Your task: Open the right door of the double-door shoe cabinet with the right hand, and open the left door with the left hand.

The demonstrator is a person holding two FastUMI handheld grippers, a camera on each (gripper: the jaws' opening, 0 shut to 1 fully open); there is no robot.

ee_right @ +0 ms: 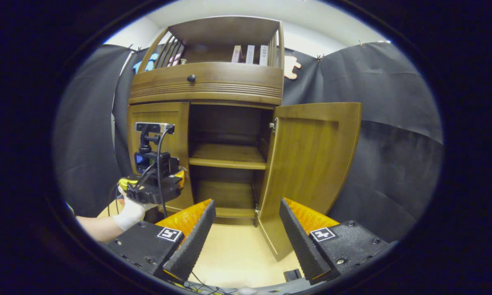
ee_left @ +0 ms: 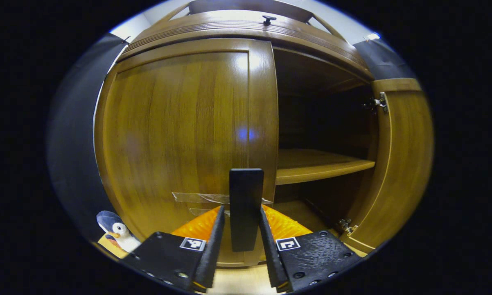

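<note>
In front of the black cloth wall stands the shoe cabinet [ee_right: 205, 84], a brown wooden piece with a drawer band and a small dark knob [ee_right: 191, 78] above its two doors, and an open shelf on top holding a few upright items. Low at the cabinet's left side, in the left gripper view, a small stuffed penguin [ee_left: 117, 233] sits on the pale floor. Strips of clear tape [ee_left: 199, 198] lie across the lower part of the left door.

The right door [ee_right: 311, 164] is swung wide open, standing out from its hinges toward the camera, so the dark inside with its middle shelf [ee_right: 227, 157] lies bare. The left door [ee_left: 180, 139] is flat against the cabinet front, closed.

The left gripper [ee_left: 246, 241] is right up against the left door, low on its free edge. A dark upright handle [ee_left: 246, 207] stands between its two fingers; the fingers sit close on either side of it and appear to press on it. In the right gripper view this gripper [ee_right: 156, 186] is seen from behind, held level by a hand in a white glove [ee_right: 129, 213], with a bare forearm reaching in from the lower left and a camera mount and cables on top.

The right gripper [ee_right: 246, 233] hangs back from the cabinet, above the pale floor, facing the opening and well apart from both doors. Its fingers are spread wide with nothing between them.
</note>
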